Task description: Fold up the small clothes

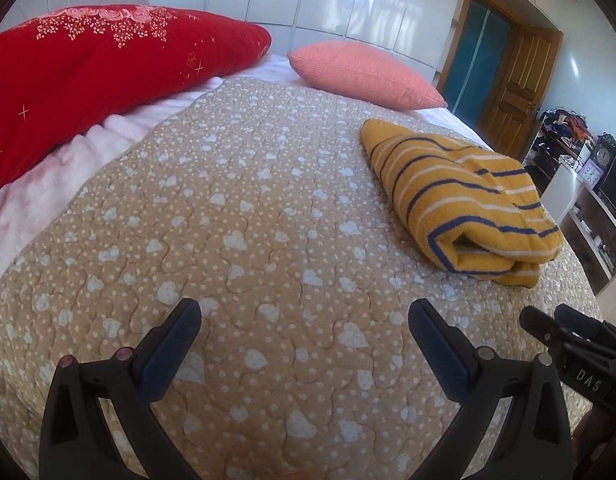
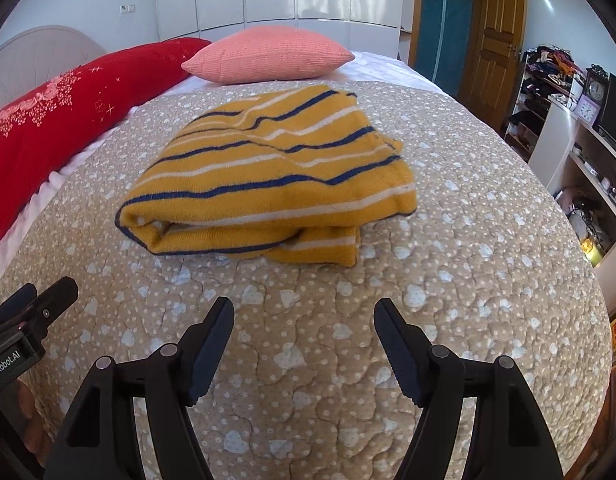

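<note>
— So where has the yellow striped garment (image 2: 268,176) ended up?

— On the beige quilt (image 2: 447,280), lying as a compact bundle of several layers. In the right wrist view it sits at about twelve o'clock, ahead of the right gripper (image 2: 304,320); in the left wrist view it is off at two o'clock, well apart from the left gripper (image 1: 304,320).

— Are the grippers holding any of it?

— No. The left one has its fingers spread wide over bare quilt, with nothing between them. The right one is spread as well, empty, its tips short of the bundle's near edge.

— Why would the bundle be placed there, do you think?

— My guess is that the middle of the quilt gives a flat, soft surface with room on all sides. The red pillow (image 1: 108,64) at ten o'clock and the pink pillow (image 2: 268,56) beyond the bundle both lie clear of it.

— Does it look finished?

— Largely, I would judge. The folded edge faces the right camera, with layers stacked, though a lower flap sticks out at the near right corner and the top is a little rumpled. Both grippers standing open and apart from the cloth suits either a completed fold or a pause before tidying that flap.
</note>
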### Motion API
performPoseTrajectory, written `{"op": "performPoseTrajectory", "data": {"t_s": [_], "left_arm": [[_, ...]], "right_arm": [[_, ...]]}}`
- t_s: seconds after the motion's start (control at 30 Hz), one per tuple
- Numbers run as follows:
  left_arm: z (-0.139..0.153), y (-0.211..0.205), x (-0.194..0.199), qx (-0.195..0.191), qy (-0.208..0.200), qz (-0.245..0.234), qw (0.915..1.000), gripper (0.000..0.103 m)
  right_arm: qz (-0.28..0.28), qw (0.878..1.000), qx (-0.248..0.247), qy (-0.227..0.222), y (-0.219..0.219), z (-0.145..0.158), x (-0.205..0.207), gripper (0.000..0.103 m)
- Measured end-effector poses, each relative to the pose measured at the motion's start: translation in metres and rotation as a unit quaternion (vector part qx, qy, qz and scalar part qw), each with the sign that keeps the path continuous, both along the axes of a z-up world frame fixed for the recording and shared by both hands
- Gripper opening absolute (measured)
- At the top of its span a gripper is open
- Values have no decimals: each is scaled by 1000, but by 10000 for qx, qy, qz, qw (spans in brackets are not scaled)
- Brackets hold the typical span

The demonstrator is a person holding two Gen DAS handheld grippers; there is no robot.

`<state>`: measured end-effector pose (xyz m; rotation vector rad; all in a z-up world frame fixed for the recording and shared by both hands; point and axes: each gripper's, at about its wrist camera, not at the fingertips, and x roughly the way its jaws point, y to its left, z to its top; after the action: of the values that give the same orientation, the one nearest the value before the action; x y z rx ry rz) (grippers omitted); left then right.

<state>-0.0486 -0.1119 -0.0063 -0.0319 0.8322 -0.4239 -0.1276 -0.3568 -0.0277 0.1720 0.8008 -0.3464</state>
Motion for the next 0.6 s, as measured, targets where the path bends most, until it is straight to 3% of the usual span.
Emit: {"op": "performPoseTrajectory", "data": {"t_s": [0.2, 0.6], "left_arm": [[-4, -5, -2, 54, 45, -57, 10000, 103], [-7, -6, -1, 119, 99, -39, 9999, 103]], "right_arm": [[46, 9999, -150, 27, 5, -4, -3, 79], [-113, 9999, 2, 51, -2, -10, -8, 80]]}}
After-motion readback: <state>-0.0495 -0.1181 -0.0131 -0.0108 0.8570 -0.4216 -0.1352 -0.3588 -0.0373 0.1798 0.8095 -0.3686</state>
